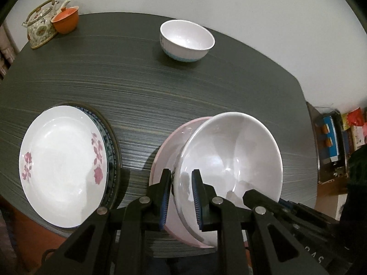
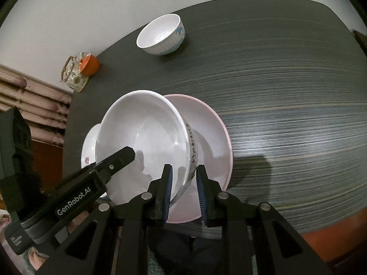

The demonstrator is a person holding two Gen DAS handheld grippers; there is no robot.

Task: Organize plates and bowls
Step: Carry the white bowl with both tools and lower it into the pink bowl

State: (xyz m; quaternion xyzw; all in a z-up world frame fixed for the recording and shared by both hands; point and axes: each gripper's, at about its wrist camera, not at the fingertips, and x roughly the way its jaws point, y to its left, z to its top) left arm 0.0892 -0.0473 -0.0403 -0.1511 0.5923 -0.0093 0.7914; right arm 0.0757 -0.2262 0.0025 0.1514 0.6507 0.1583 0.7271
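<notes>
Left claw [image 1: 182, 197]: closed on the rim of the large white bowl [image 1: 231, 160], one blue pad outside the wall, one inside, at the bowl's 7 o'clock edge in the left wrist view.

Right claw [image 2: 183, 194]: closed on the same bowl [image 2: 142, 137] at its opposite rim, pads either side of the wall, which carries dark lettering on the outside. Each claw shows in the other's view, reaching into the bowl [image 1: 263, 200] [image 2: 119, 158].

Large white bowl: held tilted between both claws, over a pink plate [image 1: 160, 160] that lies on the surface below it [image 2: 211, 142]. Whether bowl and plate touch cannot be told.

Flowered plate [image 1: 62, 165]: white with pink blossoms, at 9 o'clock of the bowl in the left wrist view, resting on a dark blue patterned plate [image 1: 110, 142] whose edge shows along its right side. A sliver of the flowered plate [image 2: 89, 144] shows behind the bowl in the right wrist view.

Small bowl [image 1: 187, 40]: white with a pale blue band, upright, at 12 o'clock, well apart from the rest [image 2: 161, 34].

Teapot [image 1: 40, 26]: flowered, with a hoop handle, at 11 o'clock by the surface's far corner; an orange cup [image 1: 66, 20] just beside it, touching or nearly so [image 2: 90, 64].

Surface [image 1: 142, 87]: dark grey, streaked grain, rounded corners, set against a plain pale wall [image 1: 252, 4]. Nothing lies between the plates and the small bowl.

Room: boxes and coloured packages [image 1: 332, 142] at 3 o'clock beyond the surface's edge; folded patterned fabric [image 2: 34, 100] at 9 o'clock in the right wrist view.
</notes>
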